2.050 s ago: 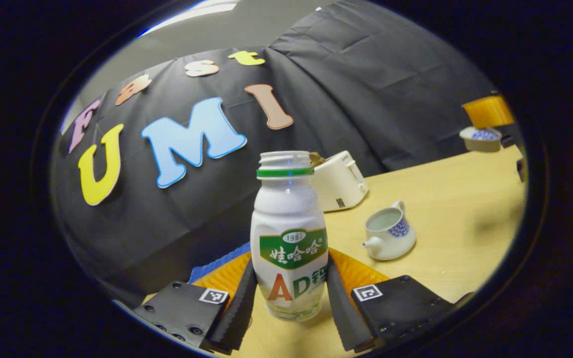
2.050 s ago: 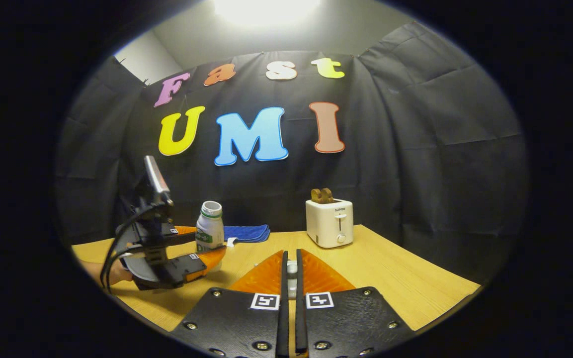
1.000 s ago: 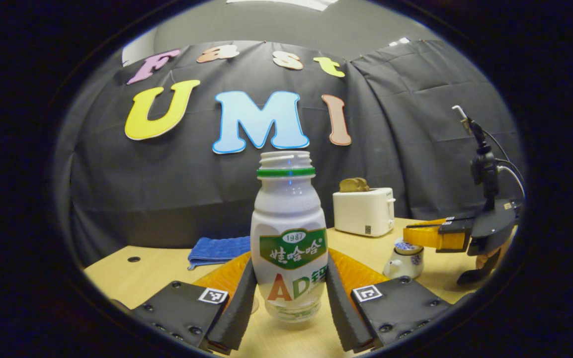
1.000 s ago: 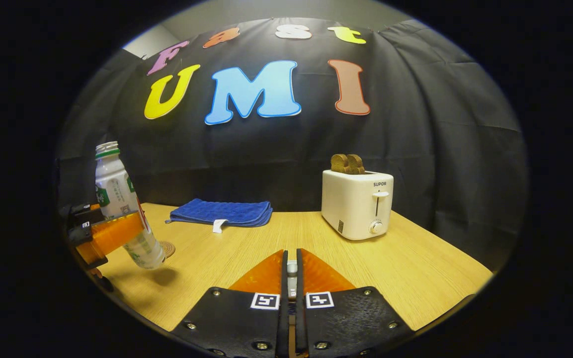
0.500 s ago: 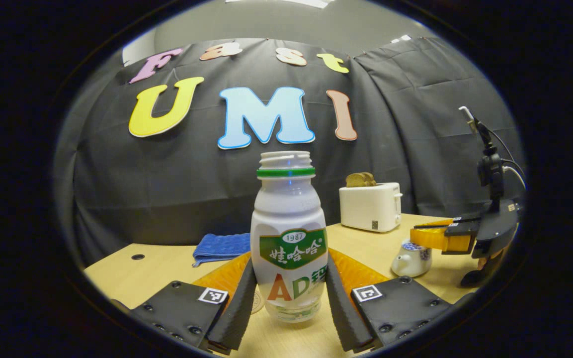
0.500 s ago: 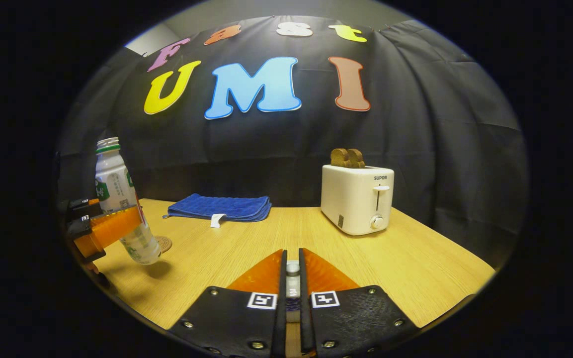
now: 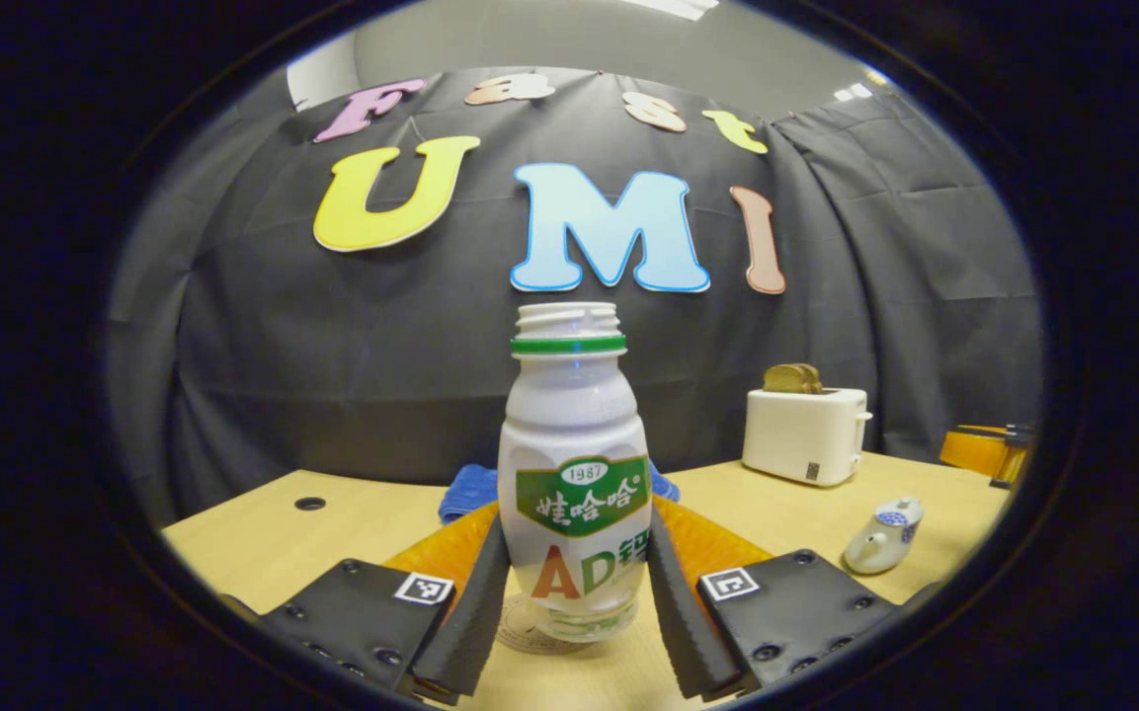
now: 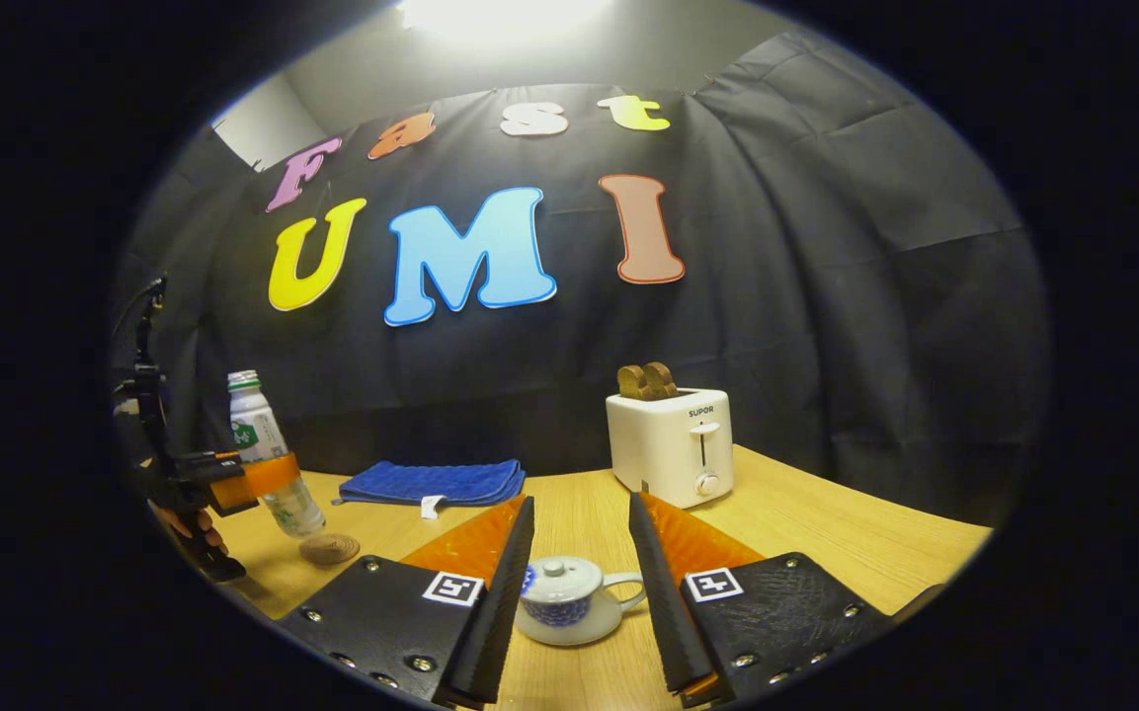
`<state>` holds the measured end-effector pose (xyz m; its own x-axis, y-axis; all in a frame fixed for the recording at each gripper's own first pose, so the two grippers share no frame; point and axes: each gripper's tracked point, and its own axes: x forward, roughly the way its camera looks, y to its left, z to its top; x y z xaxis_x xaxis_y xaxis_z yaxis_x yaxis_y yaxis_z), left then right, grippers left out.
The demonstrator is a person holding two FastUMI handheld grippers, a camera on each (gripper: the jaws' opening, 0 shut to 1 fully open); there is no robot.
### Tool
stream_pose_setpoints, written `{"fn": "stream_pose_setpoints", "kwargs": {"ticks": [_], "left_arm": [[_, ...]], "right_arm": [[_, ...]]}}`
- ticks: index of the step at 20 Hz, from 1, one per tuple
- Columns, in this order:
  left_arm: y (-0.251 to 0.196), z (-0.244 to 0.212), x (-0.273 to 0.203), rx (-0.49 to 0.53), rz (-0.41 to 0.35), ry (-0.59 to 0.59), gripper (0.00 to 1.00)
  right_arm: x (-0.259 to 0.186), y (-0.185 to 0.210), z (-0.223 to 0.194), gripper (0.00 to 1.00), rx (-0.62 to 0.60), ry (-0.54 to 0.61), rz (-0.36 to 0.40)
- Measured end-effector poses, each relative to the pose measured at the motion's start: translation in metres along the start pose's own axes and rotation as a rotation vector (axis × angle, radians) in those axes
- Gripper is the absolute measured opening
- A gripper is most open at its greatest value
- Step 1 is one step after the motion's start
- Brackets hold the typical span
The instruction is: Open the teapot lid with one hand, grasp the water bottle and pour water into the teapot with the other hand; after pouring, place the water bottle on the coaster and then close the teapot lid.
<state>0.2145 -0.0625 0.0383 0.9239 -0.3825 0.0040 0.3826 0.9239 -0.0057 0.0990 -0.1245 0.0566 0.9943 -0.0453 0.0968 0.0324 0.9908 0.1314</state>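
Note:
A white water bottle point(image 7: 574, 474) with a green band and no cap stands between the fingers of my left gripper point(image 7: 576, 513), which is shut on it. A round woven coaster point(image 7: 529, 632) lies just under the bottle's base; I cannot tell if they touch. In the right gripper view the bottle point(image 8: 268, 464) leans slightly in the left gripper point(image 8: 253, 481), close above the coaster point(image 8: 329, 548). My right gripper point(image 8: 580, 502) is open. The white and blue teapot point(image 8: 569, 597) sits between its fingers with the lid on. The teapot point(image 7: 883, 538) also shows at the right of the left gripper view.
A white toaster point(image 8: 673, 444) with toast stands at the back right of the wooden table point(image 8: 826, 553). A folded blue cloth point(image 8: 426, 484) lies at the back by the wall. A hand point(image 8: 189, 528) holds the left gripper at the table's left.
My right gripper has opened and drawn back, and the lid now sits on the teapot. My left gripper has carried the bottle left, to just over the coaster.

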Motion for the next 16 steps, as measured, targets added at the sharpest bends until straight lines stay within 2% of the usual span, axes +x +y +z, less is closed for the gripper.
{"fn": "stream_pose_setpoints", "kwargs": {"ticks": [1, 2, 3, 7, 10, 11, 12, 14, 15, 16], "left_arm": [[0.012, -0.006, 0.010, 0.031, 0.034, 0.012, 0.71], [0.015, -0.010, 0.018, 0.027, 0.034, 0.021, 0.81], [0.016, -0.019, 0.024, 0.011, 0.032, 0.036, 0.82], [0.027, -0.052, 0.036, -0.021, 0.050, 0.113, 0.82], [0.032, -0.053, 0.037, -0.008, 0.054, 0.116, 0.82], [0.030, -0.054, 0.036, -0.006, 0.052, 0.119, 0.76], [0.030, -0.054, 0.036, 0.000, 0.052, 0.119, 0.82], [0.031, -0.053, 0.035, -0.006, 0.058, 0.119, 0.82], [0.030, -0.054, 0.034, -0.008, 0.061, 0.120, 0.76], [0.030, -0.053, 0.033, -0.009, 0.061, 0.122, 0.76]], "right_arm": [[-0.001, -0.002, 0.003, 0.59, 0.000, -0.016, -0.002], [-0.001, -0.004, 0.002, 0.59, -0.004, -0.015, -0.008], [0.000, -0.006, 0.001, 0.60, -0.008, -0.013, -0.013], [0.000, -0.004, 0.002, 0.59, -0.006, -0.009, -0.013], [-0.001, -0.004, 0.002, 0.60, -0.005, -0.012, -0.008], [-0.002, -0.004, 0.002, 0.60, -0.004, -0.010, -0.008], [-0.002, -0.003, 0.003, 0.60, -0.003, -0.010, -0.007], [-0.002, -0.004, 0.002, 0.60, -0.002, -0.011, -0.008], [-0.003, -0.004, 0.002, 0.60, -0.003, -0.007, -0.011], [-0.003, -0.003, 0.002, 0.60, -0.002, -0.006, -0.010]]}}
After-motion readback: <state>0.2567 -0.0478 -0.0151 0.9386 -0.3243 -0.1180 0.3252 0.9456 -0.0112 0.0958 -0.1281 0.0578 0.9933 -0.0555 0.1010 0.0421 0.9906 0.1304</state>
